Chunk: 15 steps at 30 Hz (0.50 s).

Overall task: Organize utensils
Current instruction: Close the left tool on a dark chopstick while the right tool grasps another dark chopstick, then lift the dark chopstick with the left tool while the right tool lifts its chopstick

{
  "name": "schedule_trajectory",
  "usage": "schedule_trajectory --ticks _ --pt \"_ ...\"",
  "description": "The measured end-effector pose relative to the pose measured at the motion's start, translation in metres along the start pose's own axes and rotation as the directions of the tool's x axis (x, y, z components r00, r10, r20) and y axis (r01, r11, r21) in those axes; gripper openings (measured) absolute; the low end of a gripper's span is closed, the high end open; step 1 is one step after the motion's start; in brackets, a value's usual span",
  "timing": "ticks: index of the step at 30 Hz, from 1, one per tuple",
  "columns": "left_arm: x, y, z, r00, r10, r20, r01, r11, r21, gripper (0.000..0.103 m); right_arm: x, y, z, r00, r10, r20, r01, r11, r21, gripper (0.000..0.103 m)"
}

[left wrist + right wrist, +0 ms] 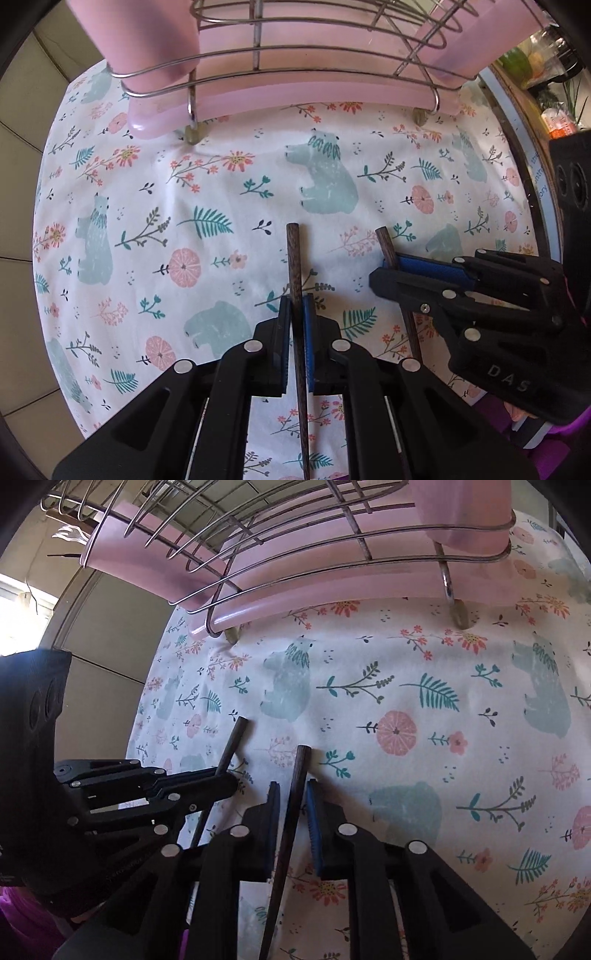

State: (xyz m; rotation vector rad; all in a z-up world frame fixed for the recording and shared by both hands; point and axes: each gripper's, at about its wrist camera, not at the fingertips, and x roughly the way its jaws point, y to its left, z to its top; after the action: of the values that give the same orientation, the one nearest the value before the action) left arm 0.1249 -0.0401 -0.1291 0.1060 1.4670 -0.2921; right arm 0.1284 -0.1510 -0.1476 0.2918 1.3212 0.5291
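Gripping: each gripper is holding one dark wooden chopstick above a patterned cloth.
Left gripper: its blue-padded jaws are pressing in on the left chopstick, pointing steeply down at the cloth.
Left chopstick: it is running lengthwise between the pads, its blunt end sticking out toward the far side and its thin end trailing back past the near edge of the view.
Right gripper: its jaws are sitting close around the right chopstick; in its own view a narrow gap is showing on each side of the stick, while the left view is showing the stick pinched between the pads.
Right chopstick: its blunt end is poking out toward the far side, its thin end slanting back toward the near edge.
Spacing: the two grippers are working just beside each other, the sticks apart and roughly parallel.
Cloth: white fabric printed with bears, ferns and pink flowers is covering the table under both sticks.
Rack: a wire dish rack is standing at the far side of the cloth on small feet.
Tray: a pink tray is sitting under the rack's wires.
Cup: a pink holder is hanging at the rack's left end.
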Motion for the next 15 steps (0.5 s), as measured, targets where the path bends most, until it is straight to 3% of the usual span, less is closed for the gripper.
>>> schedule_trajectory --ticks 15 --pt "0.009 -0.006 0.02 0.995 0.042 -0.094 -0.045 0.999 -0.021 0.007 -0.008 -0.015 -0.008 0.99 0.138 0.037 -0.139 0.99 0.017 0.007"
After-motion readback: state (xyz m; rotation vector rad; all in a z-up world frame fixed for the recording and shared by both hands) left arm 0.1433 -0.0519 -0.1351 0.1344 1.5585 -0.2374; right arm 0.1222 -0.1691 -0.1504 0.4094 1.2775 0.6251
